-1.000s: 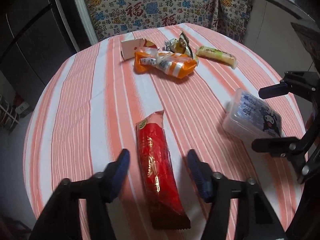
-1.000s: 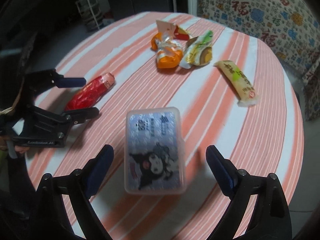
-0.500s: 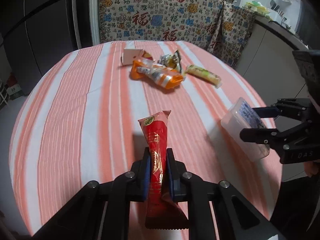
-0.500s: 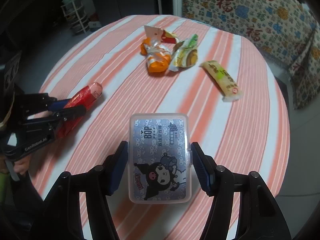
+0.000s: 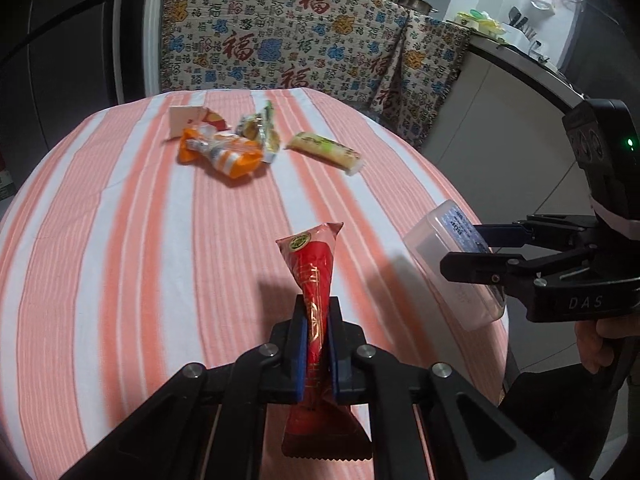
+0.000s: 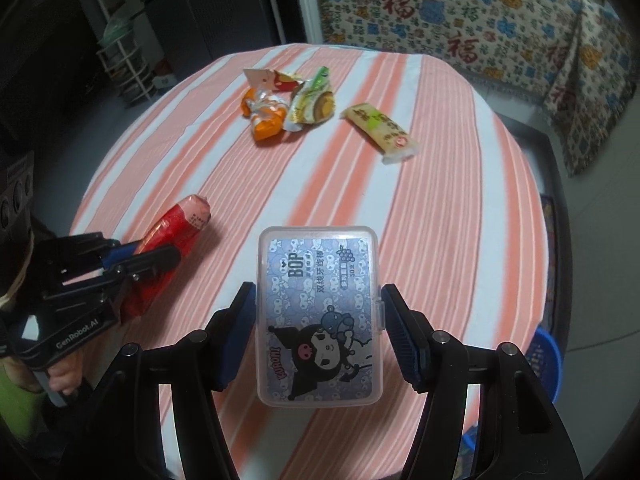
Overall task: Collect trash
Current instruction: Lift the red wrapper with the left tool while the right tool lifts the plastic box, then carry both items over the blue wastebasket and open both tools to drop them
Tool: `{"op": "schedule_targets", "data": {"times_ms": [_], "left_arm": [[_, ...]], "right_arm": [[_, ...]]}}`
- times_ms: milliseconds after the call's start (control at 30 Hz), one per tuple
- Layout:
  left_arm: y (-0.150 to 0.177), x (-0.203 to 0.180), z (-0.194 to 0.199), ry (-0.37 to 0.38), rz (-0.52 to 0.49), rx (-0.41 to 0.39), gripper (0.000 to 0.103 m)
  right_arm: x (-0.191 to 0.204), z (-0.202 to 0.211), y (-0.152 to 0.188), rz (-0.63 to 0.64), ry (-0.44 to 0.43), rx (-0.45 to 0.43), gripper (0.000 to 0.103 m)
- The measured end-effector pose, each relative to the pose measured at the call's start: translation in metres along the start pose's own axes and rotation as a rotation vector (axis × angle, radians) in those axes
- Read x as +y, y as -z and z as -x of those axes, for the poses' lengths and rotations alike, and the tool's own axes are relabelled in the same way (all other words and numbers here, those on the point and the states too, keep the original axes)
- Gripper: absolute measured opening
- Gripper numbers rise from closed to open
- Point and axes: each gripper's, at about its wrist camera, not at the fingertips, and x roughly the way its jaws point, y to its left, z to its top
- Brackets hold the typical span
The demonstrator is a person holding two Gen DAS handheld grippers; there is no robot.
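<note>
Left tongs (image 5: 316, 344) are pinched tight on the crinkly red wrapper (image 5: 314, 276) mid-length, right tongs (image 6: 318, 336) squeeze the stiff plastic box (image 6: 320, 316) by its long sides, both just above the counter's (image 6: 440, 208) near edge.

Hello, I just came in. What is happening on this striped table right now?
A person is collecting trash with two handheld grippers. The left gripper is shut on a red snack wrapper, lifted off the table. The right gripper clamps a clear plastic box with a cartoon label. At the far side, a small pile of wrappers and a yellow snack bar are not yet picked up.
</note>
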Motion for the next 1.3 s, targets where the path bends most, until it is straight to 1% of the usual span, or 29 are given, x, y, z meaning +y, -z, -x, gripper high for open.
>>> {"op": "schedule_targets", "data": {"times_ms": [167,300,367,533,700,767,933,1000,1100,1300], "left_arm": [[-0.003,-0.031,-0.01,0.036,-0.031,0.003,0.007],[-0.008,-0.061,-0.018,0.082,-0.062,0.006,0.006],[-0.011,-0.079,-0.02,0.104,-0.085,0.003,0.006],[-0.021,-0.127,-0.034,0.167,-0.144,0.015,0.006],[-0.027,-0.183,-0.057,0.231,-0.191,0.042,0.005],[-0.027,-0.206,-0.069,0.256,-0.209,0.058,0.005],[-0.028,-0.262,-0.112,0.297,-0.246,0.122,0.005],[-0.028,-0.278,-0.128,0.313,-0.25,0.15,0.005],[-0.025,-0.304,-0.158,0.358,-0.267,0.196,0.005],[-0.022,-0.331,-0.205,0.378,-0.279,0.245,0.005]], "right_arm": [[-0.025,0.018,0.011,-0.079,-0.02,-0.031,0.064],[-0.049,0.035,0.02,-0.13,-0.013,-0.056,0.064],[-0.067,0.046,0.027,-0.163,-0.001,-0.07,0.064],[-0.12,0.073,0.05,-0.249,0.07,-0.096,0.064],[-0.184,0.085,0.079,-0.348,0.17,-0.085,0.064],[-0.209,0.084,0.093,-0.383,0.219,-0.075,0.064],[-0.264,0.078,0.128,-0.48,0.271,-0.053,0.064],[-0.283,0.073,0.141,-0.522,0.269,-0.048,0.064],[-0.305,0.068,0.157,-0.574,0.263,-0.044,0.064],[-0.338,0.064,0.178,-0.671,0.224,-0.05,0.064]]}}
